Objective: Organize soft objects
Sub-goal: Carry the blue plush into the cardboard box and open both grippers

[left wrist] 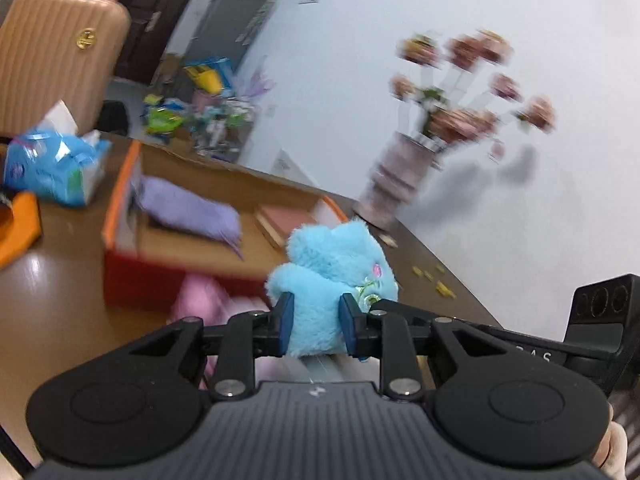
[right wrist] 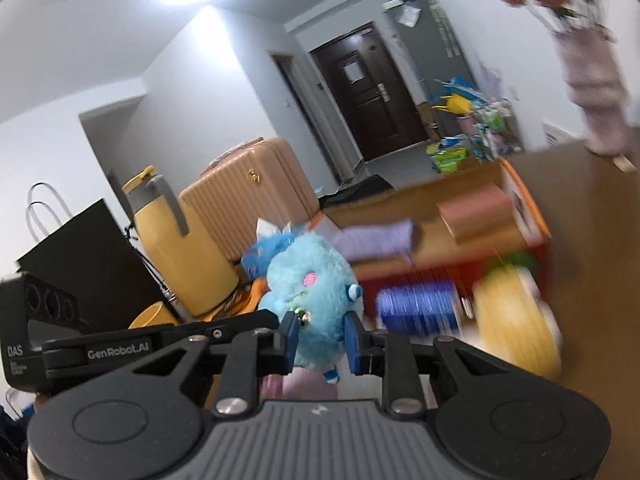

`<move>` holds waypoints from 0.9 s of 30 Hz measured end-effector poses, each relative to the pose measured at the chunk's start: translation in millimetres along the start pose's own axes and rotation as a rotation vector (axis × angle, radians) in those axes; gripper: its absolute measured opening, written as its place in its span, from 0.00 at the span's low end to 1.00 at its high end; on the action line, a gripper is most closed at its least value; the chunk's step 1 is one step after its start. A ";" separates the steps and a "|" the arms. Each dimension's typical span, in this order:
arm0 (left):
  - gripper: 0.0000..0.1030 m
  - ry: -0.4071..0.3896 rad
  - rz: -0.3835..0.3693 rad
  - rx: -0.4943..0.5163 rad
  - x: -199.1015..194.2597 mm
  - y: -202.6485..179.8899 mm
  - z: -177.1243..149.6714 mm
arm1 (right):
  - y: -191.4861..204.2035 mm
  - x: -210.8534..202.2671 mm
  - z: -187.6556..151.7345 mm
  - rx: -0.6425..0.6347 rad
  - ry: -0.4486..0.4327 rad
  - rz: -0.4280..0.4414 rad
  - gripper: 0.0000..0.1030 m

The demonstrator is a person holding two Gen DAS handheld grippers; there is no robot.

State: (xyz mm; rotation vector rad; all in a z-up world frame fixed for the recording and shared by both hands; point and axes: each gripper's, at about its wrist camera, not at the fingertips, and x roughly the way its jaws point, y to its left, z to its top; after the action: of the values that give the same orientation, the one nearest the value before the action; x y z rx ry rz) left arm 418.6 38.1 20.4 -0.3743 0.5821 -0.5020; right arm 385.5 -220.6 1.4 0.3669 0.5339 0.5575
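Gripping: both claws were clamped on one blue plush toy (left wrist: 332,280), lifted above the brown table (left wrist: 72,280); the left gripper (left wrist: 316,326) pinched its lower body between blue pads; the right gripper (right wrist: 322,334) squeezed it from the other side
Toy position: it hung just in front of the open box, nearer the cameras than its red wall
Box: a cardboard box (left wrist: 120,216) with orange rim and red front wall sat on the table; inside lay a lilac soft pouch (left wrist: 188,210) and a pinkish flat book-like item (left wrist: 280,220), apart from each other
Hard to read: motion blur smeared a pink soft thing (left wrist: 196,300) in front of the box, and a blue item (right wrist: 418,306) and a yellow one (right wrist: 516,320); their kinds could not be told
Pose: both grippers tilted slightly downward, converging on the toy
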 end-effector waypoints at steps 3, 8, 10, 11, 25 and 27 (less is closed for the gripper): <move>0.24 0.031 0.063 -0.023 36.4 29.1 37.8 | -8.6 61.7 46.5 0.014 0.052 0.005 0.22; 0.25 0.118 0.213 0.021 85.9 64.7 57.3 | -27.6 166.7 77.4 0.076 0.222 -0.001 0.16; 0.25 0.154 0.252 0.049 93.4 67.3 55.6 | -34.4 201.8 76.1 0.113 0.284 -0.036 0.13; 0.25 0.148 0.258 0.077 92.9 65.5 53.8 | -35.7 213.8 73.5 0.110 0.311 -0.051 0.14; 0.38 -0.011 0.329 0.203 -2.2 26.0 77.3 | -5.8 120.2 114.1 -0.086 0.173 -0.157 0.41; 0.47 -0.052 0.356 0.225 -26.5 13.2 79.7 | 0.8 76.5 126.3 -0.151 0.108 -0.205 0.45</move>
State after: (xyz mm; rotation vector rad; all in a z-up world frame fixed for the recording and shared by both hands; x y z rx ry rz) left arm 452.0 78.7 87.2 -0.0656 0.5213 -0.2111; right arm 512.0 -198.5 74.5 0.1365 0.6212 0.4181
